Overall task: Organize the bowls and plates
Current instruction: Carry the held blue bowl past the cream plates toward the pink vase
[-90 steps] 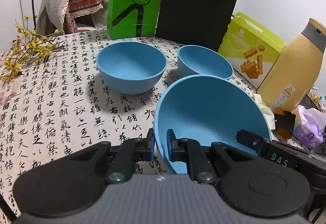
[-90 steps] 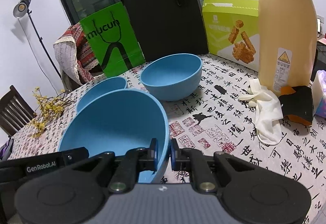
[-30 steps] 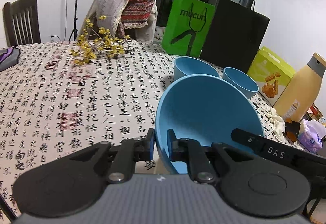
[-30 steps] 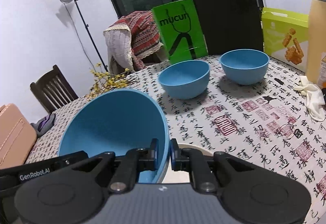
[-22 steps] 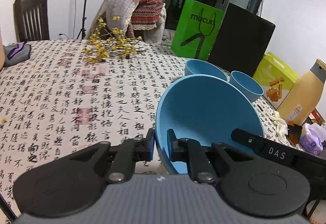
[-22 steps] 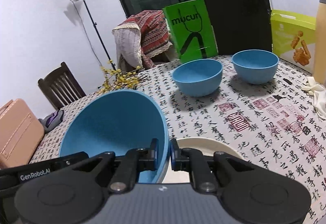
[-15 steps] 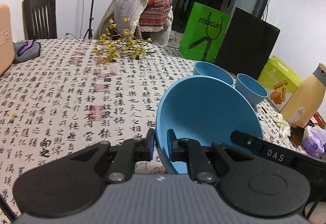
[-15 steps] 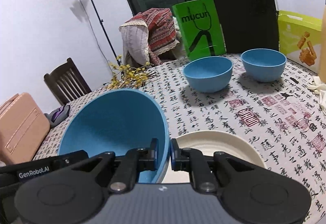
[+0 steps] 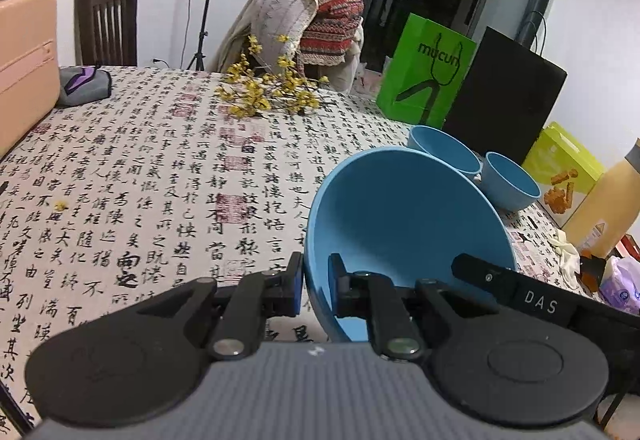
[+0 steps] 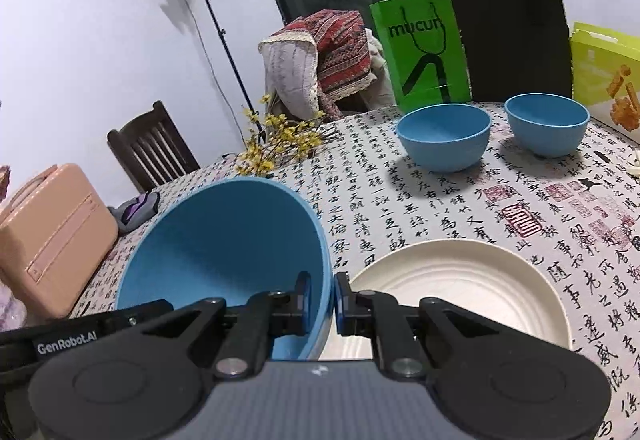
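A large blue bowl (image 9: 404, 215) (image 10: 224, 244) hangs above the table, held from both sides. My left gripper (image 9: 316, 284) is shut on its left rim and my right gripper (image 10: 322, 298) is shut on its right rim. Each view shows the other gripper's finger across the bowl's far rim. A white ridged plate (image 10: 464, 292) lies on the cloth just right of the bowl, beside the right gripper. Two smaller blue bowls (image 10: 444, 135) (image 10: 546, 121) stand upright farther back, also in the left wrist view as two bowls (image 9: 442, 151) (image 9: 510, 183).
The table (image 9: 160, 175) wears a calligraphy-print cloth. Yellow flower sprigs (image 9: 264, 91) lie at the back, with a green bag (image 9: 426, 71), a black bag (image 9: 504, 95) and a lime snack box (image 9: 564, 163). A pink case (image 10: 52, 236) sits at the left, a tan bottle (image 9: 608, 207) at the right.
Both grippers carried the large bowl toward the near left of the table, away from the two small bowls. The white plate came into the right wrist view.
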The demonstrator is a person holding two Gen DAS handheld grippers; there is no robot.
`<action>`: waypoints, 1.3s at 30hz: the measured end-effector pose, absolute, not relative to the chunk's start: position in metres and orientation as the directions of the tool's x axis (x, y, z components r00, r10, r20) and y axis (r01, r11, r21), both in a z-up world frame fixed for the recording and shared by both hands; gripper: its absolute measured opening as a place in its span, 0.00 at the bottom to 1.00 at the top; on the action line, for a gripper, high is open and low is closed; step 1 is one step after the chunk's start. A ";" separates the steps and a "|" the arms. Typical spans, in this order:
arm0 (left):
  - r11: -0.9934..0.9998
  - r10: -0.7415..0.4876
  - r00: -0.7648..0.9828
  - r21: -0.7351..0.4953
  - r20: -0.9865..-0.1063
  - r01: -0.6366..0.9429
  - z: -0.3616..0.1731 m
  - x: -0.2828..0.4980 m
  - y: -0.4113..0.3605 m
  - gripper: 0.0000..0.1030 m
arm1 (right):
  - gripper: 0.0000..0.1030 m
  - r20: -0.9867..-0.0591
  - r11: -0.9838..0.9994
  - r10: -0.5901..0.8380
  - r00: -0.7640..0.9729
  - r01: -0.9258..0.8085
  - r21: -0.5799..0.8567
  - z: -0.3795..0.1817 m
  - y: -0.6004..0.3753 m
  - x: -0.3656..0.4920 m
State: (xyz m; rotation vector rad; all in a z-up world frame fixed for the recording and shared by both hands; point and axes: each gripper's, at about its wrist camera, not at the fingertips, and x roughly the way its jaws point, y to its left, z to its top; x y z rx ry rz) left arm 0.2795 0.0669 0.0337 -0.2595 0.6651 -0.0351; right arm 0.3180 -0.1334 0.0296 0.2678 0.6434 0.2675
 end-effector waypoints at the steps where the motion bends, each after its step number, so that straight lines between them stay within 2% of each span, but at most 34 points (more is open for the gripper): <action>1: 0.966 -0.114 0.788 -0.254 -0.605 -0.055 0.033 0.278 0.070 0.12 | 0.11 -0.551 0.930 0.332 0.765 -0.167 0.328 0.029 -0.131 0.317; 14: 0.951 -0.098 0.782 -0.290 -0.615 -0.109 0.022 0.255 0.106 0.12 | 0.11 -0.571 0.912 0.388 0.723 -0.214 0.349 0.014 -0.100 0.312; 39: 0.918 0.035 0.793 -0.294 -0.609 -0.266 0.015 0.195 0.176 0.13 | 0.11 -0.574 0.865 0.500 0.648 -0.342 0.368 0.005 -0.018 0.293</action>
